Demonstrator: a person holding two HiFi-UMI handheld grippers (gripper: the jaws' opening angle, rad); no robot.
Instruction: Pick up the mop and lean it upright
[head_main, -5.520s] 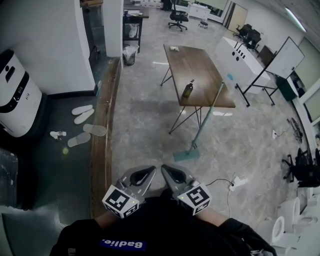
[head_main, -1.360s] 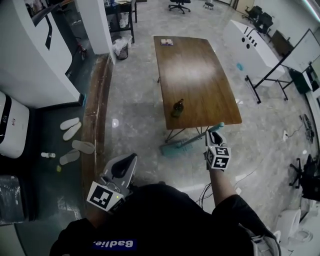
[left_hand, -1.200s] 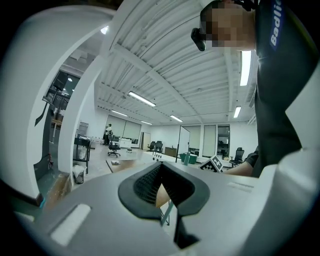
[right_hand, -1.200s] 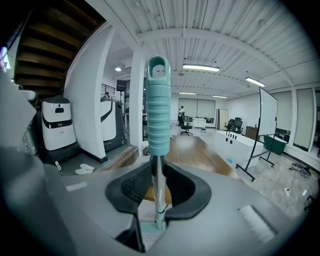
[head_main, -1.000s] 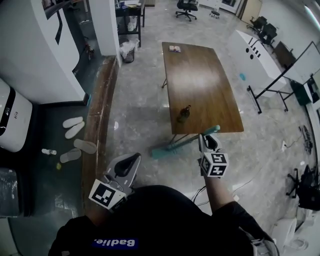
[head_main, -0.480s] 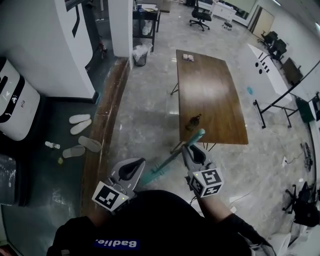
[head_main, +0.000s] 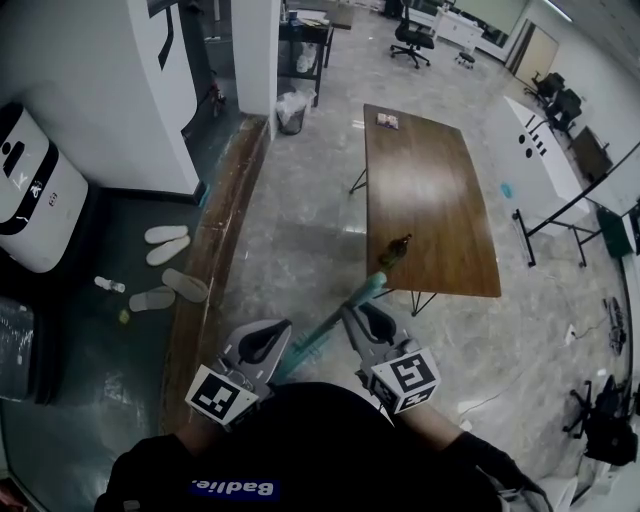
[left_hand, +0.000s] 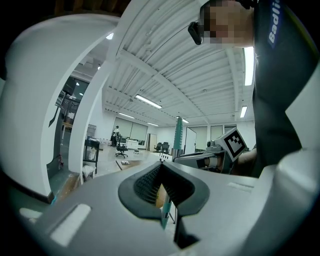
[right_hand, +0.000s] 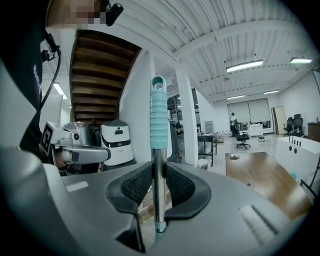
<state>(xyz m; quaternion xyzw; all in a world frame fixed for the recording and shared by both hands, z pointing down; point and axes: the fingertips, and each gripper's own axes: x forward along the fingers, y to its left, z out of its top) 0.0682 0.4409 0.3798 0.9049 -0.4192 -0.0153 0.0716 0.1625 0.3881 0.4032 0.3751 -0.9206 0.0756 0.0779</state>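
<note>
The mop has a metal shaft with a ribbed teal grip (right_hand: 158, 120) at its top end. My right gripper (right_hand: 159, 189) is shut on that shaft just below the grip, and the handle stands upright between the pads. In the head view the mop handle (head_main: 325, 326) slants from near the table's end down past my right gripper (head_main: 362, 318) toward my body; its head is hidden. My left gripper (head_main: 262, 342) hangs close at the left, shut with nothing in it. From the left gripper view (left_hand: 161, 184) the teal grip (left_hand: 178, 137) rises just beyond the jaws.
A long wooden table (head_main: 430, 200) holds a dark bottle (head_main: 397, 250) near its near end. A raised wooden kerb (head_main: 215, 250) runs along the left, with slippers (head_main: 165, 235) and a white machine (head_main: 35, 200) beyond. A whiteboard stand (head_main: 560, 150) is at the right.
My right gripper has carried the mop handle leftward and in toward my body, away from the table's end. The left gripper has stayed low at the left.
</note>
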